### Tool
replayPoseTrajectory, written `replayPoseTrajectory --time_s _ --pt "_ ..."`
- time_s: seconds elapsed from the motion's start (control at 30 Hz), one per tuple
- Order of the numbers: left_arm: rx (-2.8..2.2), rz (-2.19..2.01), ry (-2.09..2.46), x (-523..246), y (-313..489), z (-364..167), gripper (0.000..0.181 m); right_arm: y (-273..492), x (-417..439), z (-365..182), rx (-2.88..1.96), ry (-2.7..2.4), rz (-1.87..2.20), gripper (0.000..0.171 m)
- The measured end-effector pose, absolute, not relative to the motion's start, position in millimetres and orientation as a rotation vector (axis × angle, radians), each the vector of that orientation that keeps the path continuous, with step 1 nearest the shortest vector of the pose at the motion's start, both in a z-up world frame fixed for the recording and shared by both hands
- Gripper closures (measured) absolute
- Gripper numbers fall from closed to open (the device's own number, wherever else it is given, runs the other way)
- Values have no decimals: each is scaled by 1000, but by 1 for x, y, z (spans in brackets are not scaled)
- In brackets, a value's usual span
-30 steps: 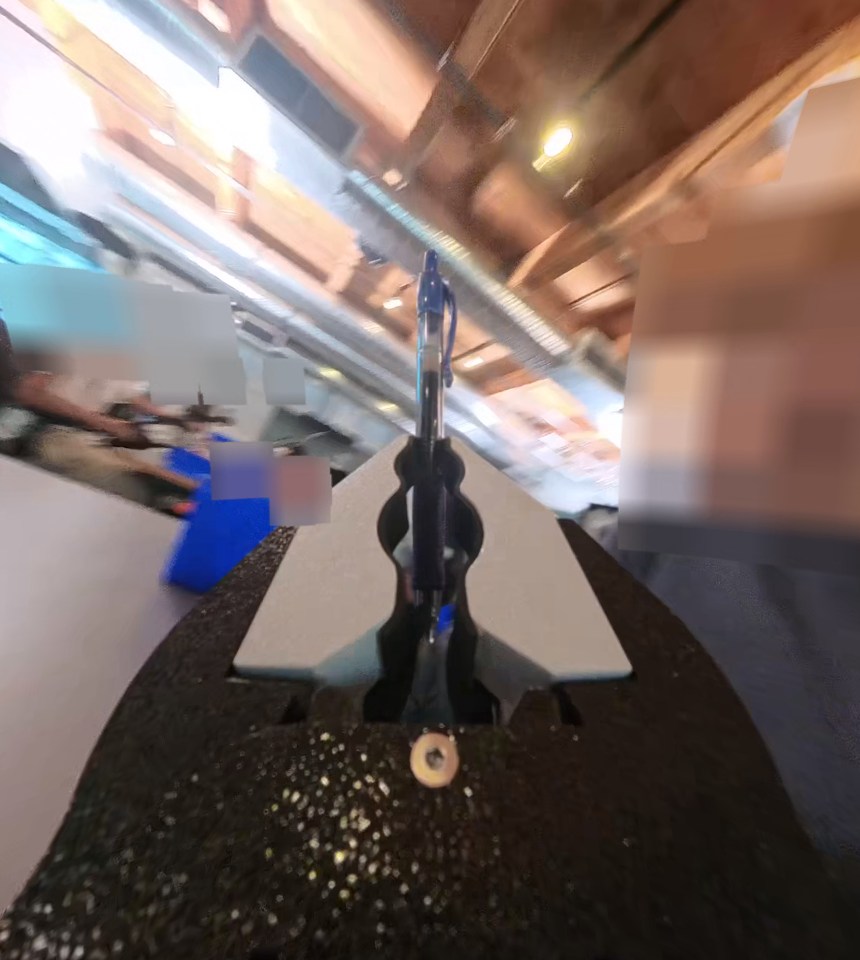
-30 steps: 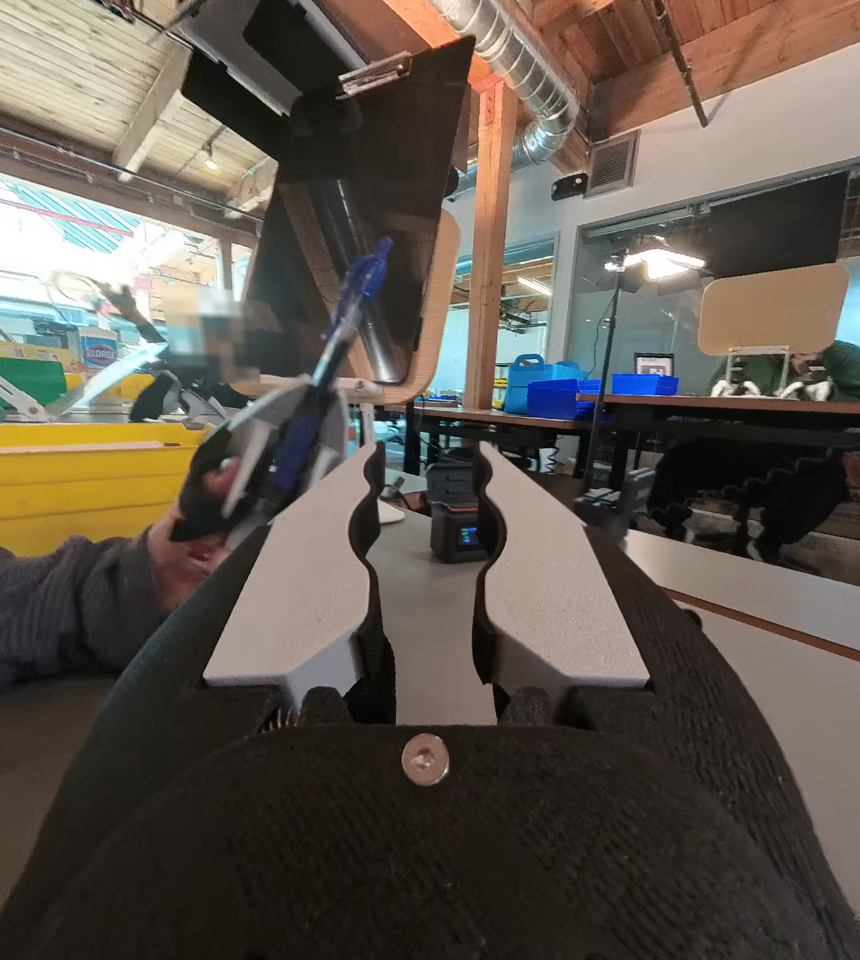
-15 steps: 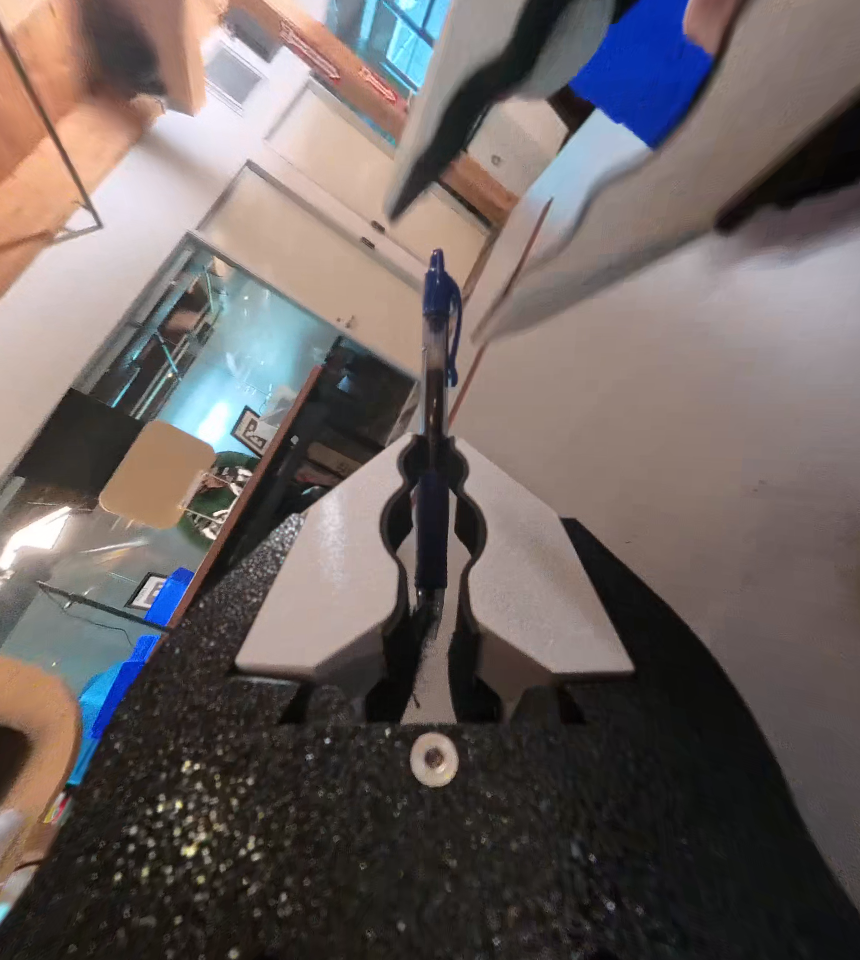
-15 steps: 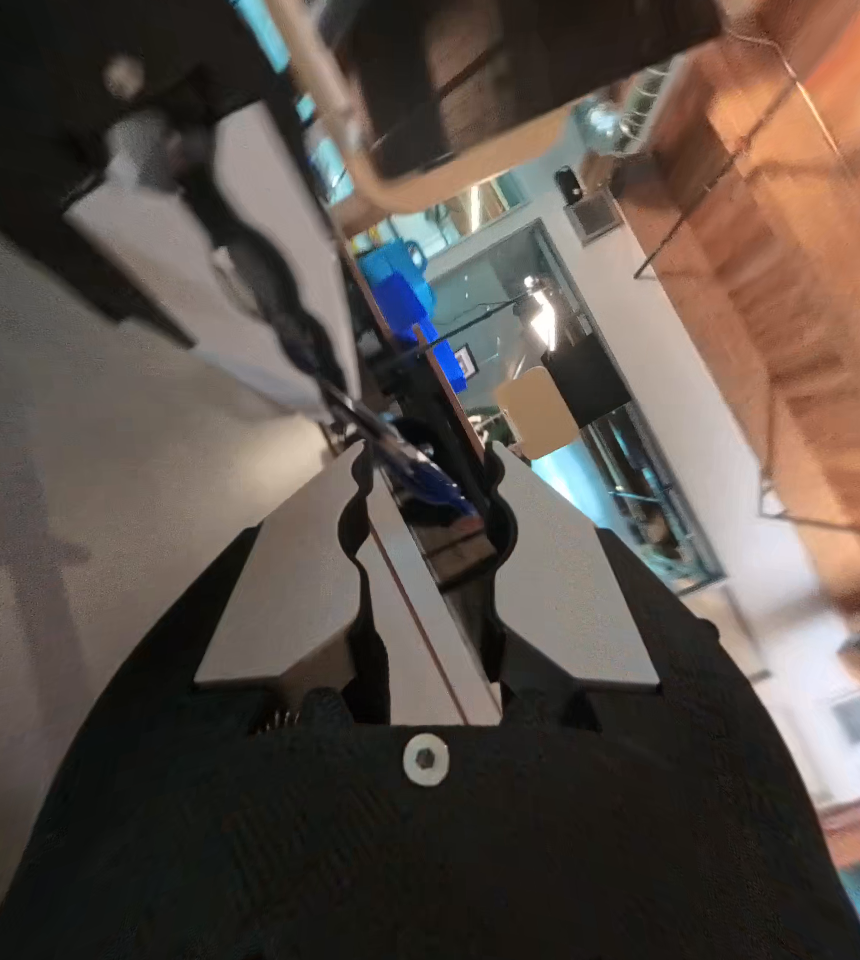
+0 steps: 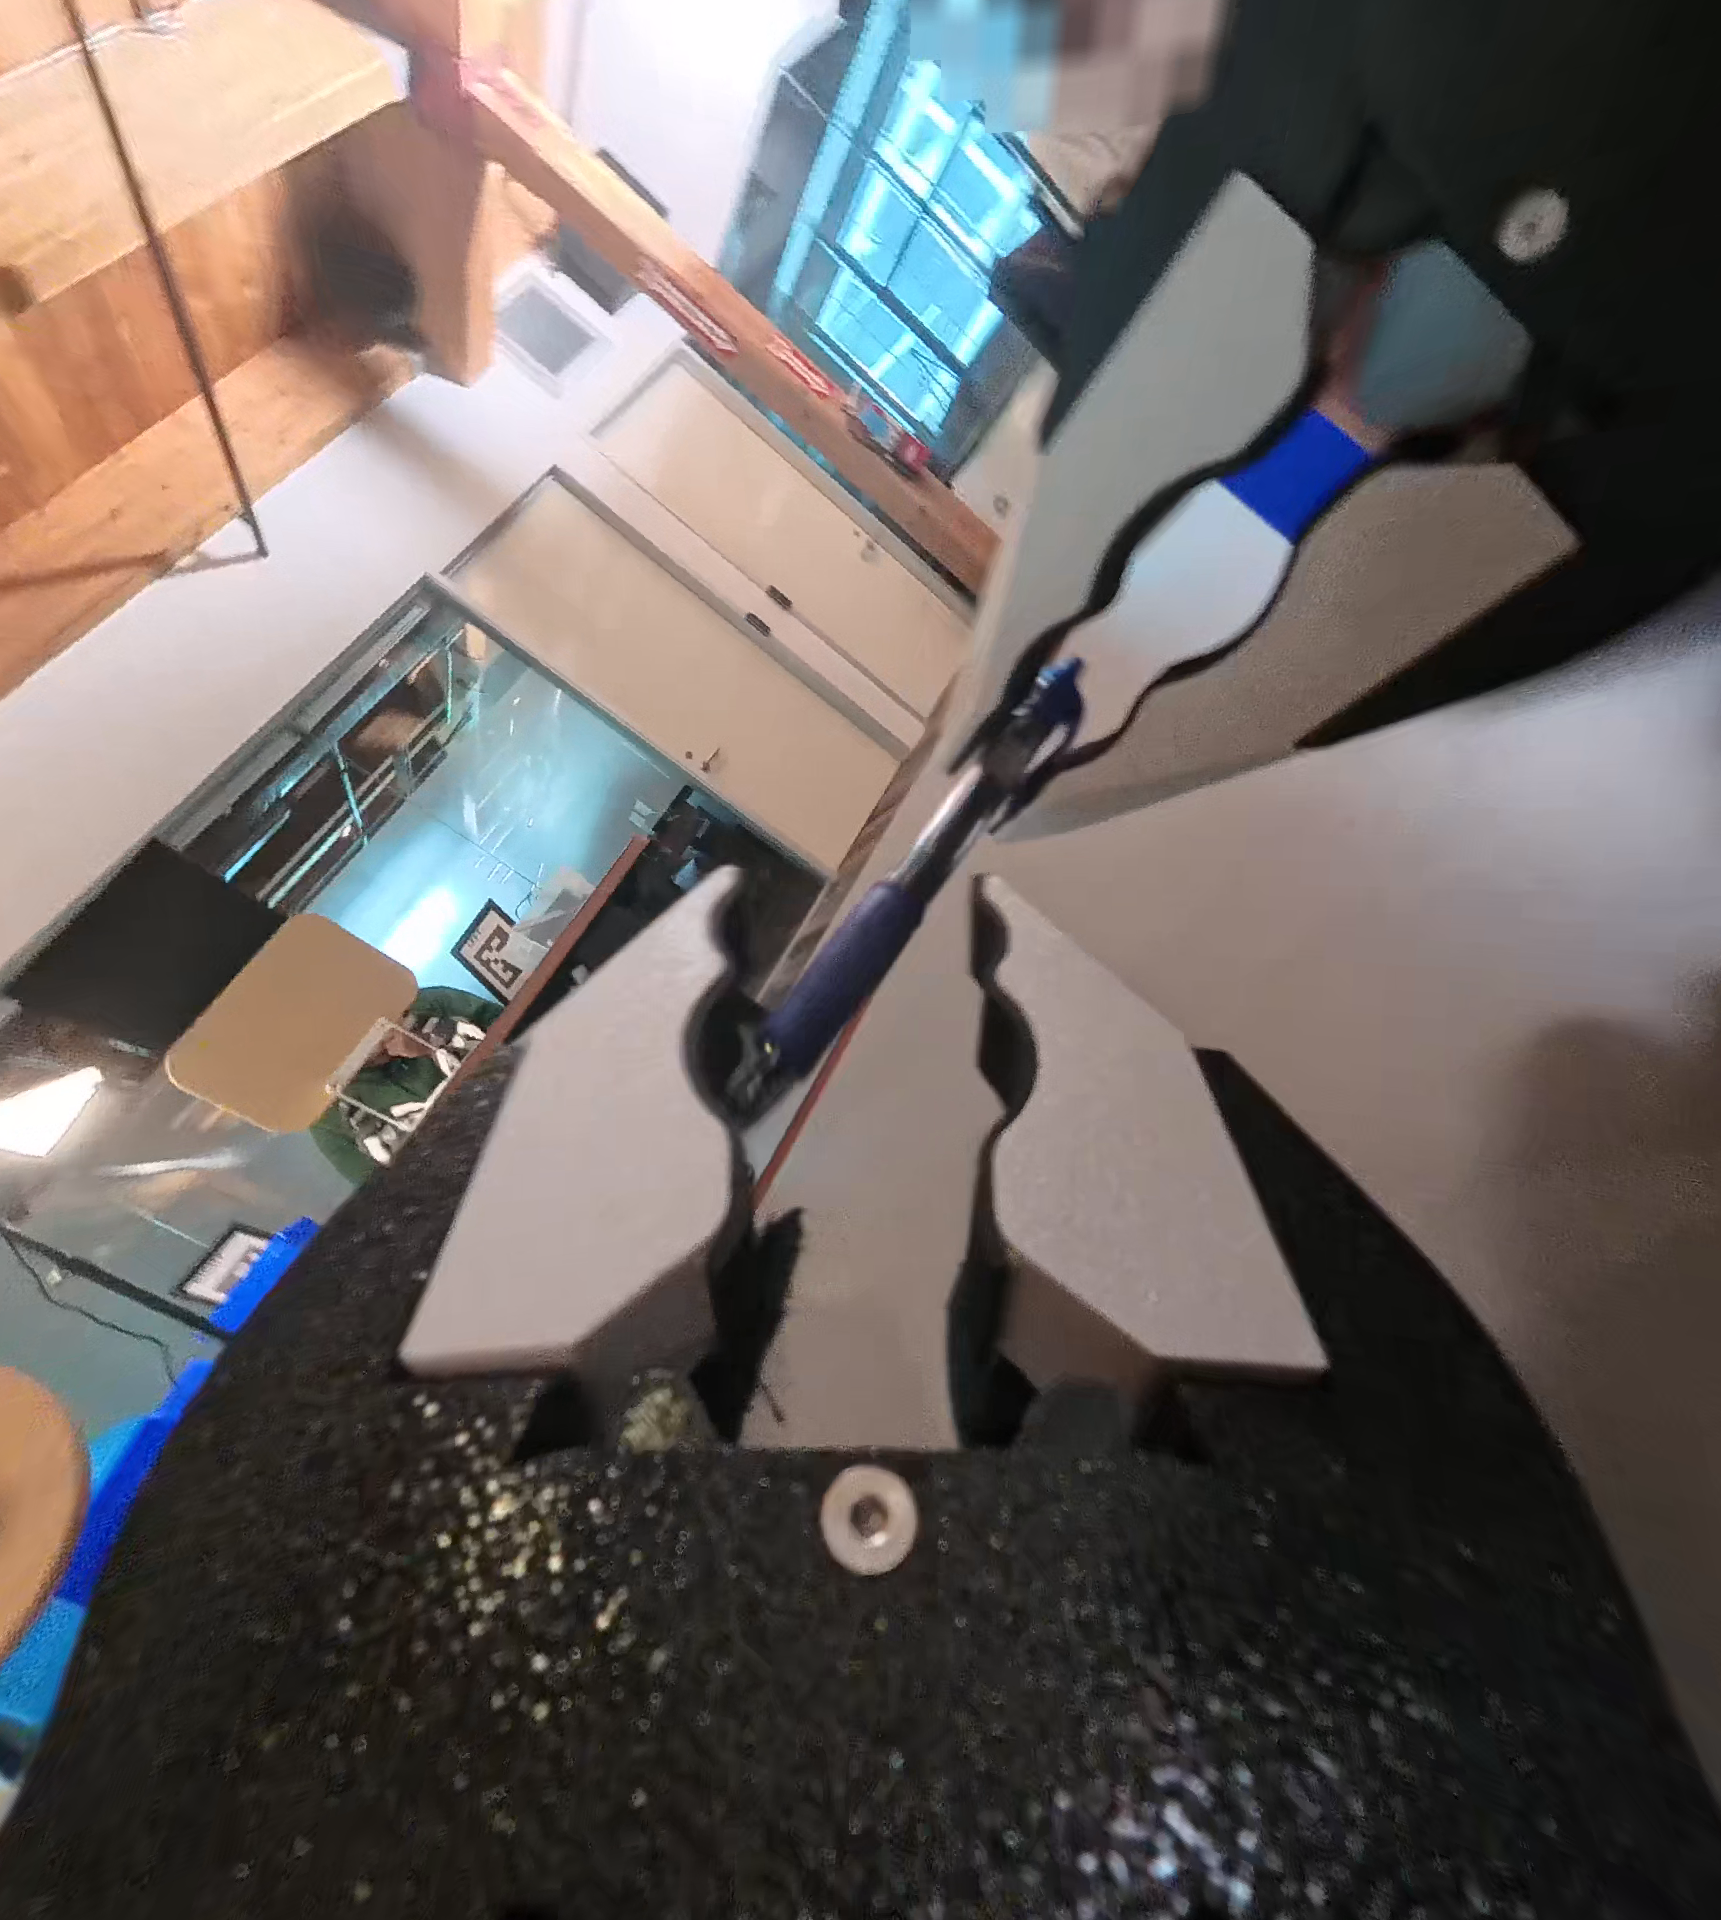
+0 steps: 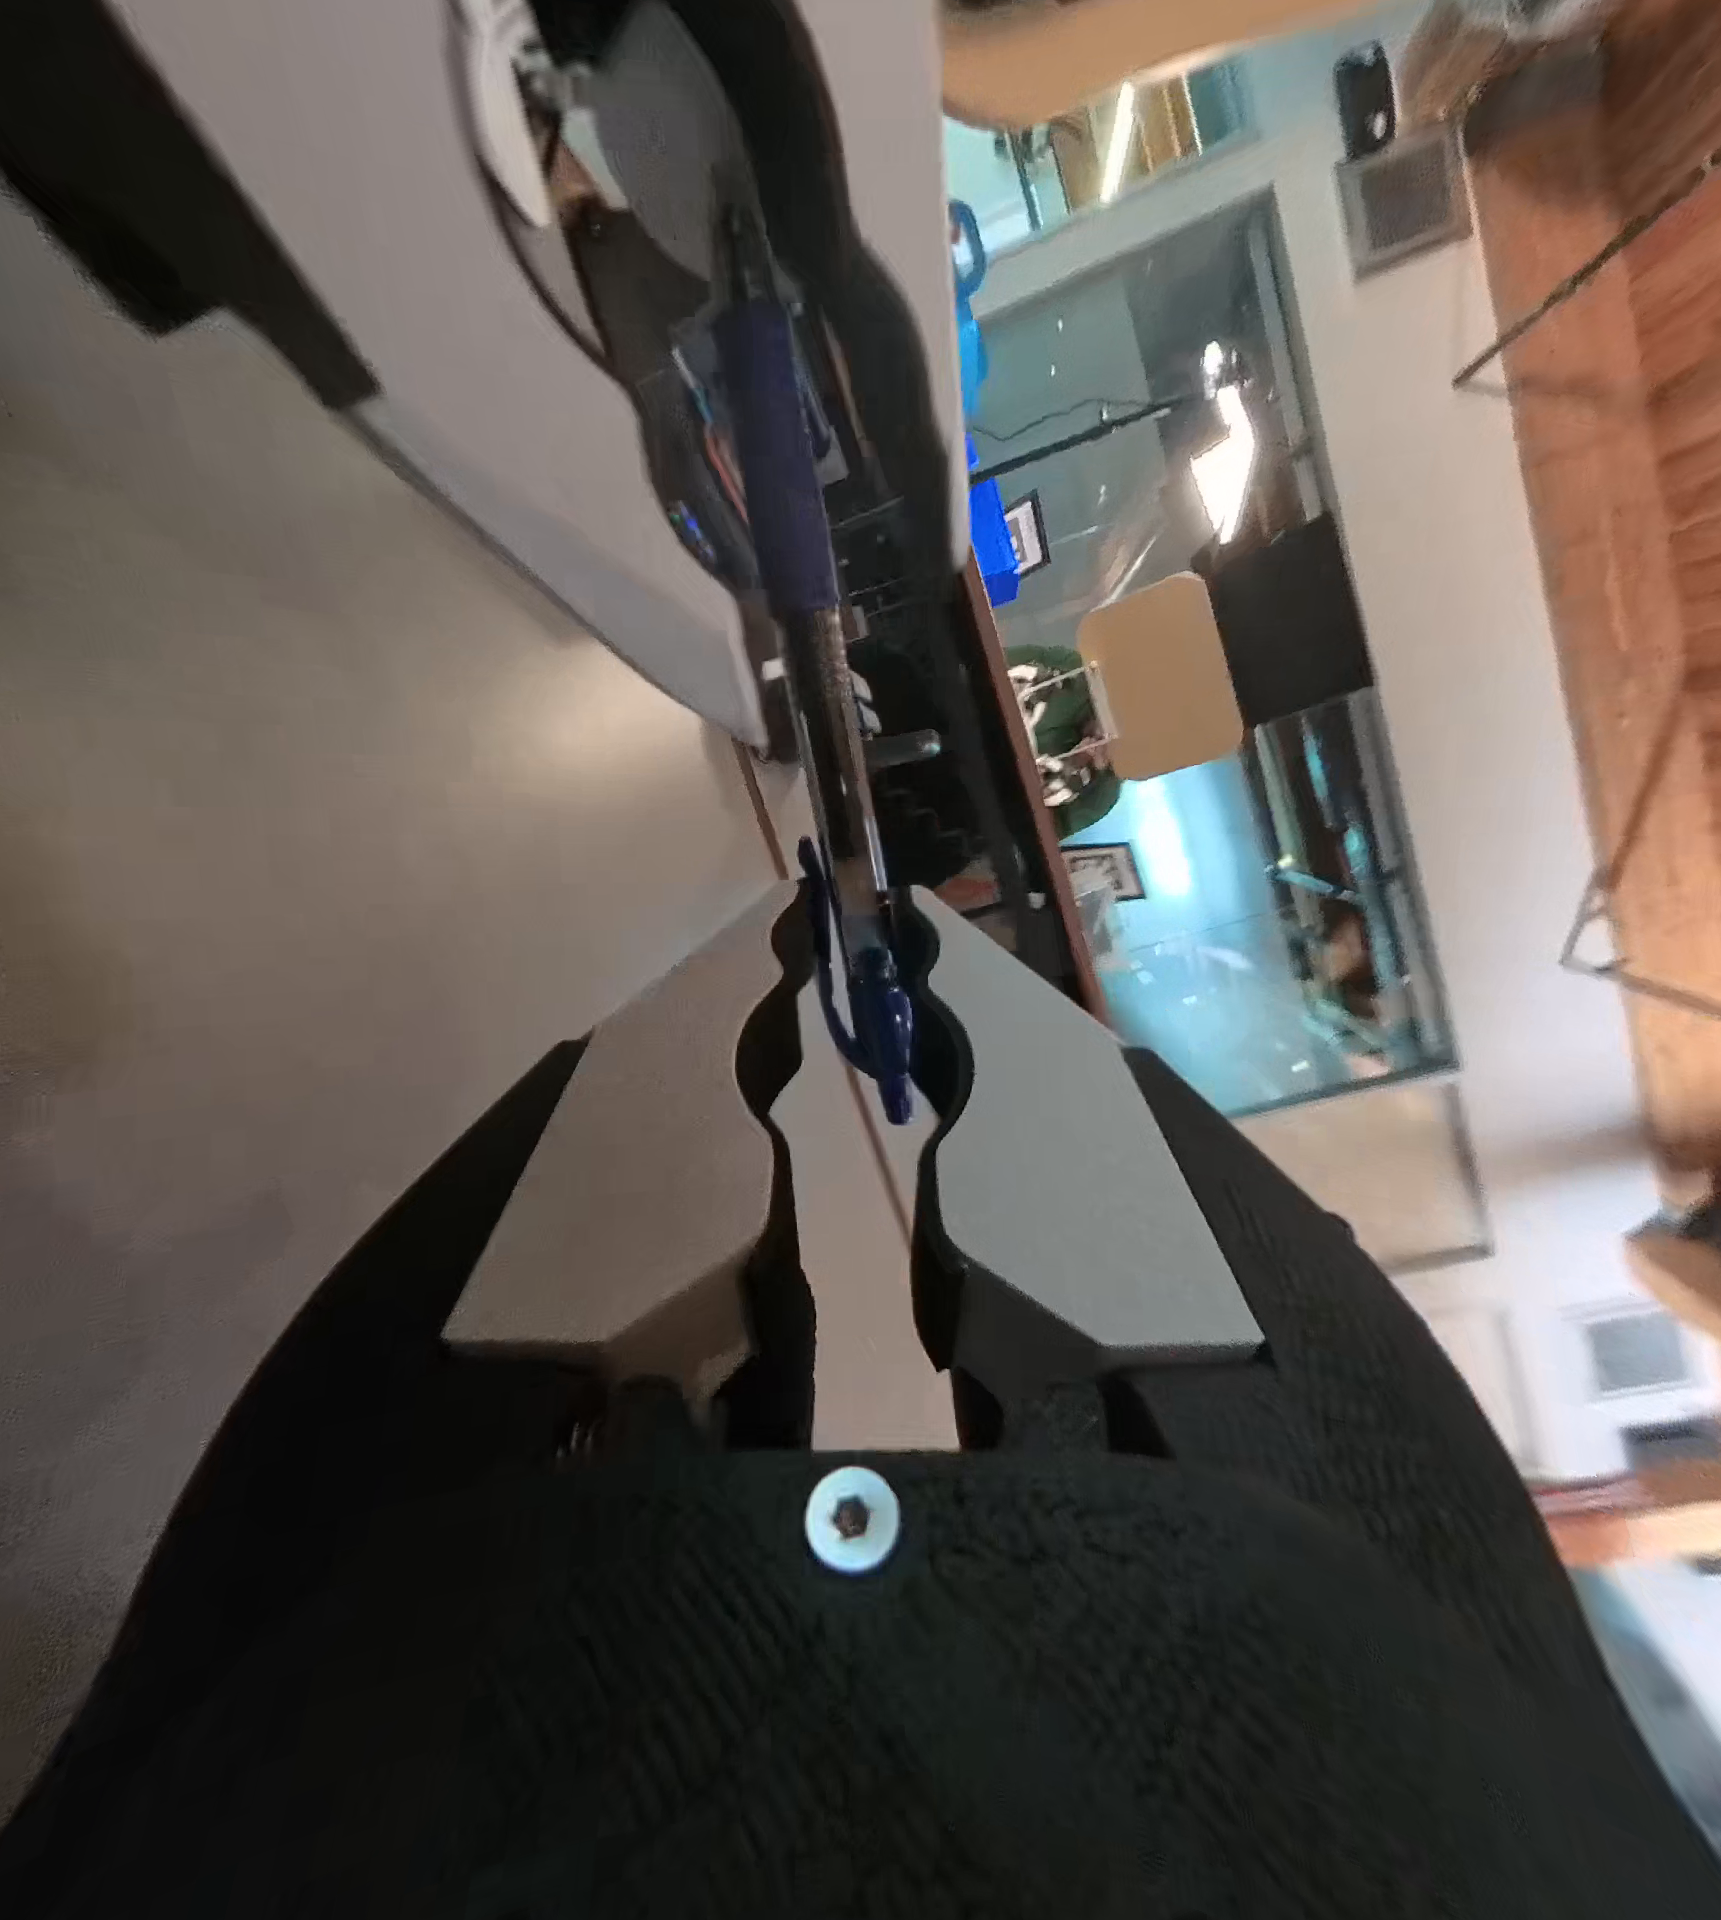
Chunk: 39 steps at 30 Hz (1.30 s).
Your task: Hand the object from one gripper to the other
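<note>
Between the two devices a blue pen (image 5: 861,961) is spanned: its clip end is pinched by the right hand-held gripper (image 6: 856,914), while the left hand-held gripper (image 5: 856,904) is spread apart around its grip end. Withdrawal is best made straight back, without knocking the pen.

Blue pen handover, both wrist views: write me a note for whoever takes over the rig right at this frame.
Left tongs: open, jaws apart on either side of the rubber-grip end of the blue retractable pen with a clear barrel, not clamping it.
Right tongs: shut on the pen's clip end.
Pen: in the air, spanning both tongs.
Done: the right tongs have the grip.
Left: draw the left tongs back clear of the pen.
</note>
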State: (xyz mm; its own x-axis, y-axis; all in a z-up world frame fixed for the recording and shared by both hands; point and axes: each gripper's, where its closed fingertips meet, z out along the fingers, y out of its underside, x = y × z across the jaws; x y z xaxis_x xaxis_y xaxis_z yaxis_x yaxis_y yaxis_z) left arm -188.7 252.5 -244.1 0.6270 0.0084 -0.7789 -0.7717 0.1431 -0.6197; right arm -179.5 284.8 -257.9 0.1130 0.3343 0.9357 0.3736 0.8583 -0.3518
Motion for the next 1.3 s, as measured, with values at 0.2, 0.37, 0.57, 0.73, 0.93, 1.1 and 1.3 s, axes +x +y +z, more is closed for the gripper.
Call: replayPoseTrajectory --time_s 0.2,0.37,0.57,0.73,0.93,1.1,1.3 --pt "-1266 436 474 -209 241 -217 105 296 -174 -247 -943 -1348 440 159" --pt "-1260 -241 392 -180 233 -209 124 265 -176 -234 -1212 -1263 1277 159" --pt "-1229 -367 312 -191 231 -195 125 222 -166 -239 -1380 -1366 1990 159" --pt "-1117 928 720 -209 223 -200 108 212 -163 -256 -1631 -1385 2185 159" --pt "-1075 1250 1083 -181 243 -242 113 192 -157 -267 -1766 -1455 2333 159" --pt "-1056 1346 1059 -185 244 -236 163 188 -160 -266 -1756 -1449 2347 159" --pt "-1349 1074 721 -221 248 -224 172 251 -165 -219 -1528 -913 2394 126"
